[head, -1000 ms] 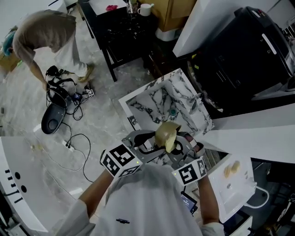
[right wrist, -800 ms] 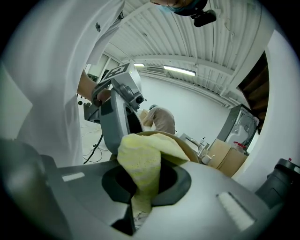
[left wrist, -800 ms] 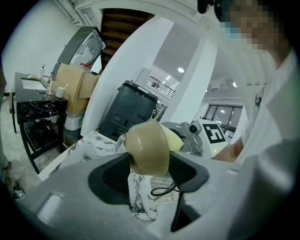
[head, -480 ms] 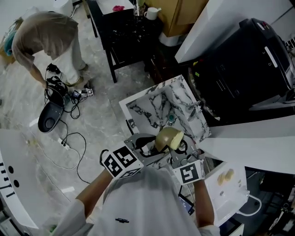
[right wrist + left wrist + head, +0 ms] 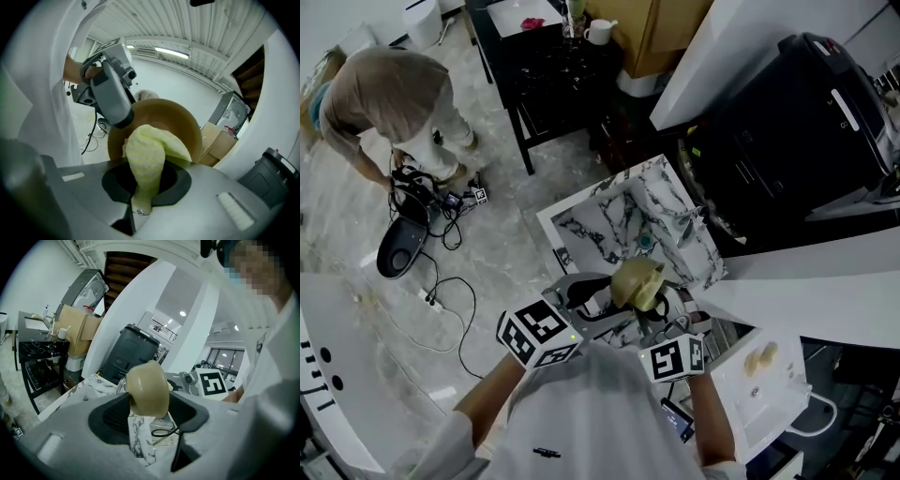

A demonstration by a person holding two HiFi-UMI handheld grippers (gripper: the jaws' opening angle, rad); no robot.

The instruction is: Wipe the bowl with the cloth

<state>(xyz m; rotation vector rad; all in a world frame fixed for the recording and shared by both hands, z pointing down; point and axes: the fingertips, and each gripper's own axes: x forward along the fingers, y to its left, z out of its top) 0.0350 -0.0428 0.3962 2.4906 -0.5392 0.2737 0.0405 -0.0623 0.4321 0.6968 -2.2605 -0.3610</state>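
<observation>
Left claw (image 5: 149, 414): clamped on the bowl (image 5: 146, 389) rim; brace it firm.
Right claw (image 5: 147, 186): pinching the cloth (image 5: 146, 157); press it inside, sweep round.

Tan bowl (image 5: 180, 123), seemingly yellow-green cloth (image 5: 145, 161)

Bowl (image 5: 146, 389) inside hidden in left gripper view, only outer wall shows. In right gripper view cloth (image 5: 147, 157) covers bowl's near rim; cloth tail disappears between right gripper (image 5: 145, 185) jaws. Pale lumps (image 5: 766, 354) on white tray (image 5: 752, 398) too small to identify.
</observation>
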